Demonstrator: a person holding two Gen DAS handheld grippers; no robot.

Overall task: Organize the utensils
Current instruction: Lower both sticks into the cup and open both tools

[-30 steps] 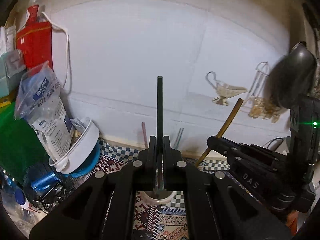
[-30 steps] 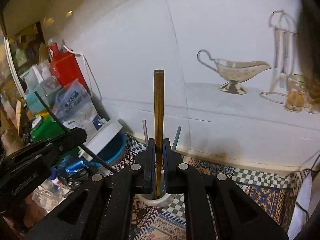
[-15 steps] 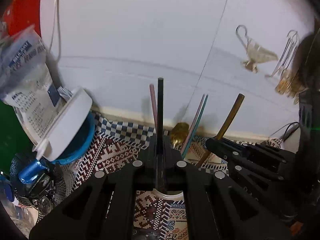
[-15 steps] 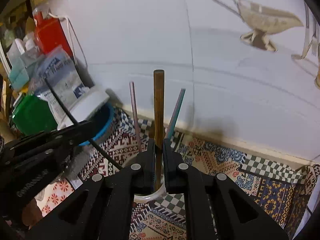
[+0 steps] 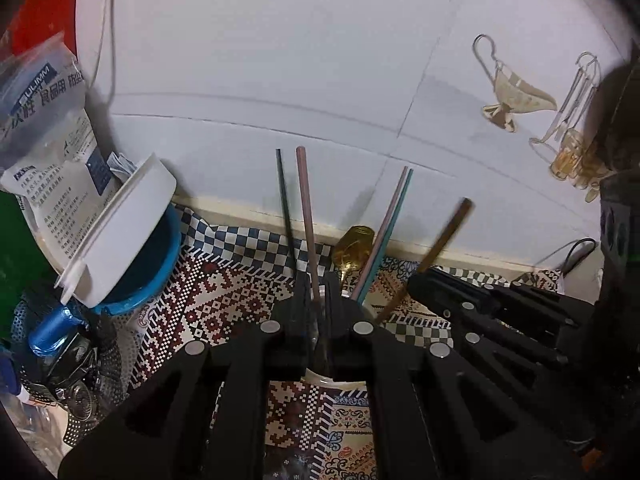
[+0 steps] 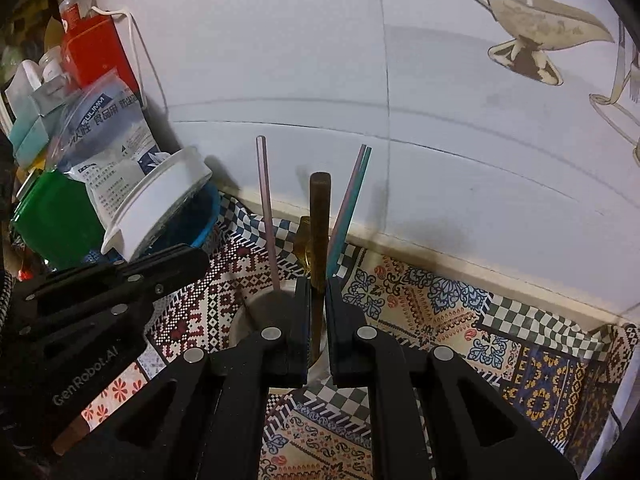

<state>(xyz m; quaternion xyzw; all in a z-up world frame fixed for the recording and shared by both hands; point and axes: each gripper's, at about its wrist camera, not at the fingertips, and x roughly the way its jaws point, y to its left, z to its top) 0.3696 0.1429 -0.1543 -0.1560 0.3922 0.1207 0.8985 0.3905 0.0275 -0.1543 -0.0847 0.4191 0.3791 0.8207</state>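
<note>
My left gripper (image 5: 319, 280) hangs over a white cup (image 5: 370, 311) with its jaws nearly together. The black chopstick (image 5: 285, 208) leans left of the slit and runs down behind the left finger (image 5: 303, 312); I cannot see the pads touching it. My right gripper (image 6: 318, 280) is shut on a brown chopstick (image 6: 319, 220), whose lower end reaches into the cup (image 6: 240, 320). The cup also holds a pink stick (image 6: 266, 208), a pink-and-teal pair (image 6: 348, 208) and a gold spoon (image 5: 354, 246). In the left wrist view the brown chopstick (image 5: 436, 248) looks blurred.
A white lid (image 5: 120, 232) lies tilted on a blue bowl to the left of the cup. A printed bag (image 6: 108, 136), a green container (image 6: 52, 216) and a red box (image 6: 96, 56) crowd the left. The white wall is close behind. A patterned cloth (image 6: 440, 320) covers the table.
Both grippers sank toward the cup, then held still. The black chopstick tipped from upright between the left jaws to leaning left of them. The brown chopstick's top sits lower.
</note>
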